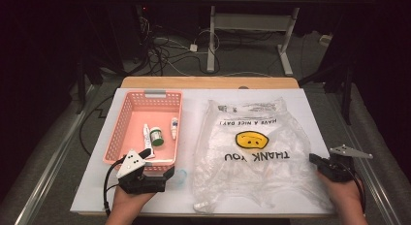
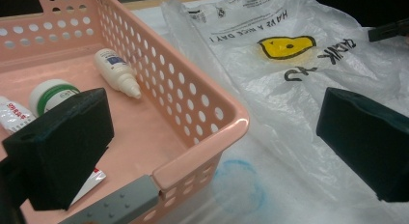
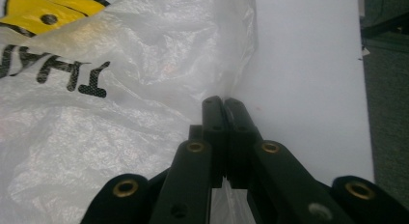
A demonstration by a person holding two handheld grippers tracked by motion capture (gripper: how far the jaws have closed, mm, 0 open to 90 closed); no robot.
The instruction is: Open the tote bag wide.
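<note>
The plastic bag (image 1: 252, 152) is my landmark: clear film with a yellow smiley and "THANK YOU" print, lying flat and crumpled on the white table cover (image 1: 310, 113), to the right of the pink basket (image 1: 127, 119).

At the bag's right edge sits my right gripper (image 3: 224, 102). Its jaws are pressed flat together, pad against pad, and the thin film of the bag's edge runs right into the seam between them, so I'm pinching the bag's side there. In the high view that gripper (image 1: 315, 159) lies low at the bag's right margin, with my right hand (image 1: 345, 196) behind it.

On the other side of the bag, my left gripper (image 1: 157, 164) hangs with its jaws spread wide, nothing between the pads. One pad (image 2: 62, 147) is over the basket's near corner, the other (image 2: 366, 137) over the bag's left part; the basket rim runs between them.

Left of the bag, inside the basket, lie a white dropper bottle (image 2: 117, 72), a round jar with a green band (image 2: 50, 94) and a white tube (image 1: 146, 136), close together on the basket floor. A faint blue ring (image 2: 238, 185) shows under the film just beside the basket's corner.
</note>
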